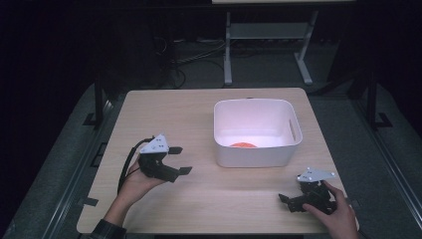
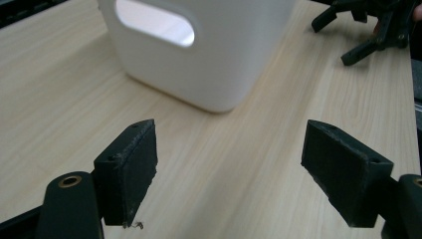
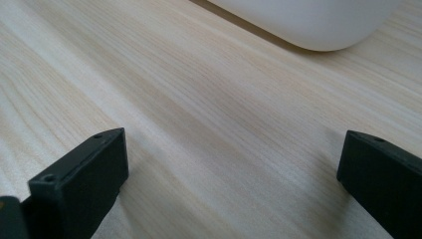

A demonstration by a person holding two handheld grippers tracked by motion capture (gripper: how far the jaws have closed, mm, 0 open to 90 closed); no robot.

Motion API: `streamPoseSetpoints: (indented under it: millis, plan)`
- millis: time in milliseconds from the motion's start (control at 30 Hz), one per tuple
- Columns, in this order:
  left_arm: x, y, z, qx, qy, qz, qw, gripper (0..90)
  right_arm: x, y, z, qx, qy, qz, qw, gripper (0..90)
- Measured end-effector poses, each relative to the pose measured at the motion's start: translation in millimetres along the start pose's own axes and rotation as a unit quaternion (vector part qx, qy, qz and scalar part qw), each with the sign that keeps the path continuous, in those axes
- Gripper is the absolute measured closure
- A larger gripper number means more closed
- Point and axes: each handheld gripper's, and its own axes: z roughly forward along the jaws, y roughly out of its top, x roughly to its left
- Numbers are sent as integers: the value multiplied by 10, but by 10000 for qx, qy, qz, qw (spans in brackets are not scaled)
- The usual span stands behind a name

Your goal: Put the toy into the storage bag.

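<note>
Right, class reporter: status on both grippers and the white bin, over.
Left gripper open, empty. Right gripper open, empty, low over table. White bin upright, orange thing inside. Nothing between grippers and bin.

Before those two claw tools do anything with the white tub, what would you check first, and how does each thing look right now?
1. Left gripper jaws open and holding nothing: ok, wide apart in the left gripper view.
2. Right gripper jaws open and holding nothing: ok, bare wood shows between them in the right gripper view.
3. White tub upright on the table: ok.
4. What lies in the tub: cannot tell; an orange thing shows at the bottom, mostly hidden by the near wall.
5. Path from each gripper to the tub free: ok, bare tabletop in between.
6. Grippers apart from each other: ok, one at each side of the table.
</note>
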Motion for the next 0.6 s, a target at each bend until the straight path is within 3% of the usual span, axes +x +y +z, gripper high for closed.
streamPoseSetpoints:
  millis: [367,600]
  plan:
    - [-86,-405,-72,162,295,-142,9993,208,0,0,0,0,0,-1,10000,0]
    - [-108,-677,-104,342,408,-406,9978,208,1,0,-1,4,1,7,10000,0]
